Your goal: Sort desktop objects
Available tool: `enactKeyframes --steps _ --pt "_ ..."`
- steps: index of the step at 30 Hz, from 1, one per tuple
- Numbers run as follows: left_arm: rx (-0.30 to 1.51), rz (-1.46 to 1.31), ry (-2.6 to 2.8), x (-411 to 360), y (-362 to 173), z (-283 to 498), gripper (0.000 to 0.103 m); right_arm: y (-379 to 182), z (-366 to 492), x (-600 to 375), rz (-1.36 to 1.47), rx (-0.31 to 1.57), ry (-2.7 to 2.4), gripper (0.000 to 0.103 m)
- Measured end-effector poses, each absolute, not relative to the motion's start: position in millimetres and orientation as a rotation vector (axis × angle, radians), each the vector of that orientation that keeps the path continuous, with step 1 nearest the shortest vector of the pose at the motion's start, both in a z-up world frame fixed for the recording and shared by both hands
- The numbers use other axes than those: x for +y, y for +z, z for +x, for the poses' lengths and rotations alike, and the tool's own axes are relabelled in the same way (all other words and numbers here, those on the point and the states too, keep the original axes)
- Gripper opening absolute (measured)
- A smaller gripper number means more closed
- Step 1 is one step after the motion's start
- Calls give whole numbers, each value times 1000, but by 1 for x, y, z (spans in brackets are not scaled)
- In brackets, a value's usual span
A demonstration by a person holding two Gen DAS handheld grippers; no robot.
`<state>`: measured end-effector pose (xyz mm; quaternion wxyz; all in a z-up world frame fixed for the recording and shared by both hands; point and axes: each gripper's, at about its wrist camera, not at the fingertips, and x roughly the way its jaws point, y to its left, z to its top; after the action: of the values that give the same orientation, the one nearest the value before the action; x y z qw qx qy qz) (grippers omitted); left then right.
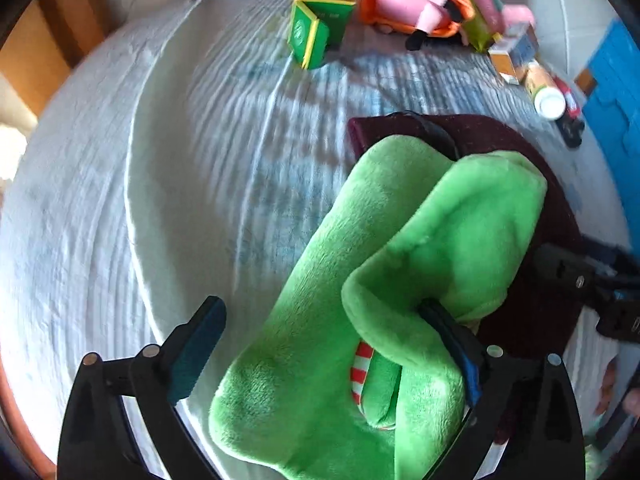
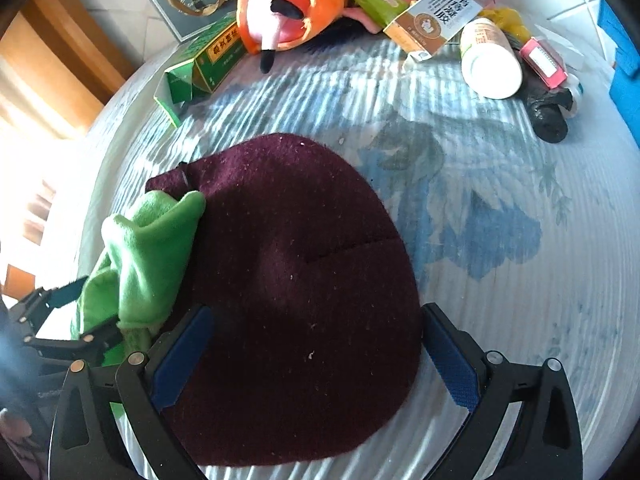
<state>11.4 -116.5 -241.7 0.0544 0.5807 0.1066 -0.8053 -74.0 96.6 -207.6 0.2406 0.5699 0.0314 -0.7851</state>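
Observation:
A green plush toy [image 1: 360, 280] lies partly on a dark maroon knit hat [image 2: 304, 280]. My left gripper [image 1: 324, 324] is open, its jaws set wide around the plush, the right finger [image 1: 452, 340] pressed into its fold. My right gripper [image 2: 316, 332] is open, with one finger on each side of the hat's near part. The plush also shows in the right wrist view [image 2: 148, 248] at the hat's left edge, with the left gripper [image 2: 60, 320] beside it. The hat shows in the left wrist view [image 1: 520, 240] under the plush.
The objects lie on a white and blue patterned cloth [image 2: 500, 240]. At the back lie a green box [image 1: 320, 28], a pink and orange plush [image 1: 416, 4], a brown and white carton [image 2: 436, 12], a white bottle [image 2: 488, 60] and a black object [image 2: 548, 112].

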Motion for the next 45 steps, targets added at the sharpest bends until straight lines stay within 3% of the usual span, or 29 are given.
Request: enactKeyframes --steps 1,3,5,6,7,9,14,22,30,45 --pt "335 1761 -2450 -117 -241 11 99 -207 -74 96 1565 98 -2141 103" --pt "327 1769 -2476 -113 -237 14 87 -208 -76 88 1624 178 -2109 102" --pt "347 1777 -2499 -106 -232 18 56 -202 -74 84 1643 248 -2130 75" --pt "362 1779 -2515 -101 -229 21 50 -197 -71 85 1622 242 -2134 36" --pt "352 1770 -2519 -97 -229 22 47 -196 -70 86 1620 201 -2120 21" --pt "331 1746 -2520 -94 -231 22 44 -198 -67 84 1602 200 -2093 21" --pt "369 1671 -2530 -93 -210 30 18 -178 -56 86 1492 213 -2126 18" --pt "195 1304 -2712 -68 -97 33 18 -52 -36 98 1078 160 -2273 17" --pt "140 989 -2846 -28 6 16 18 67 -26 170 709 140 -2528 17" --pt "64 709 -3199 170 119 -17 18 195 11 386 323 152 -2997 17"
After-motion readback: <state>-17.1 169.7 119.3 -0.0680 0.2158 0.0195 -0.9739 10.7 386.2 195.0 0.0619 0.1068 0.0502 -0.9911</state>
